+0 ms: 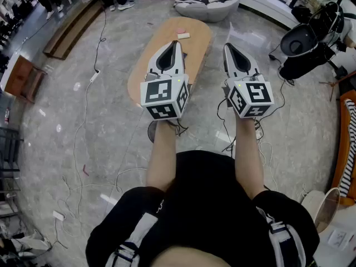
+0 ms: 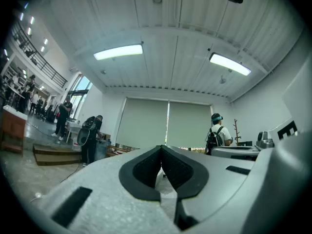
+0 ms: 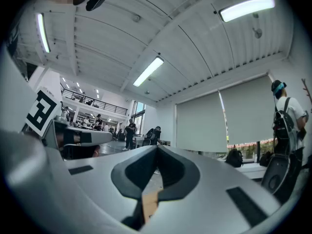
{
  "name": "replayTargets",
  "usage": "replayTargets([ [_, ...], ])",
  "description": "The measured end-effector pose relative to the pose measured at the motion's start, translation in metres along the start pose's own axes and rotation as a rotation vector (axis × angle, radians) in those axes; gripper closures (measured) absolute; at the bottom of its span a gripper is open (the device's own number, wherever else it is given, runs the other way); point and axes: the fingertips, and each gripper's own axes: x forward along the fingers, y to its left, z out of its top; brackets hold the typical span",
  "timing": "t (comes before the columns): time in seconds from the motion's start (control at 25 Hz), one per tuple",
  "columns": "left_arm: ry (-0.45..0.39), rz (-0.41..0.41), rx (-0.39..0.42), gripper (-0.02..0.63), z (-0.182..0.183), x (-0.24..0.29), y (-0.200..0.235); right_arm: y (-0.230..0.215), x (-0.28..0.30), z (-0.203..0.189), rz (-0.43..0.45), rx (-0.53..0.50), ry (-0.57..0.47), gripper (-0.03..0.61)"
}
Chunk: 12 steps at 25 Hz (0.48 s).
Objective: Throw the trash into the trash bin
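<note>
A small pale scrap of trash [image 1: 183, 35] lies on the far part of an oval wooden table [image 1: 149, 65]. I hold both grippers level, side by side above the floor. The left gripper [image 1: 177, 42] reaches over the table, its tip just short of the scrap, jaws together with nothing between them. My right gripper [image 1: 227, 45] hangs past the table's right edge, also shut and empty. In the left gripper view the left gripper [image 2: 161, 147] shows its pads meeting; the right gripper view shows the same for the right gripper [image 3: 157, 148]. A pale open-topped round container [image 1: 325, 207] stands at lower right.
Cables [image 1: 89, 88] run across the grey stone floor. A grey beanbag [image 1: 207, 3] lies beyond the table. Black equipment [image 1: 305, 44] stands at the right, a low wooden platform [image 1: 72, 26] at the left. People stand far off, one with a backpack [image 2: 215, 136].
</note>
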Motion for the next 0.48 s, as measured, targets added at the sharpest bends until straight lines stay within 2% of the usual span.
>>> replayTargets([
  [0.24, -0.005, -0.008, -0.012, 0.612, -0.007, -0.004, 0.008, 0.01, -0.001, -0.012, -0.032, -0.033, 0.017, 0.566],
  [0.48, 0.012, -0.03, -0.028, 0.612, -0.016, 0.015, 0.013, -0.015, 0.003, -0.012, -0.097, -0.019, 0.018, 0.566],
])
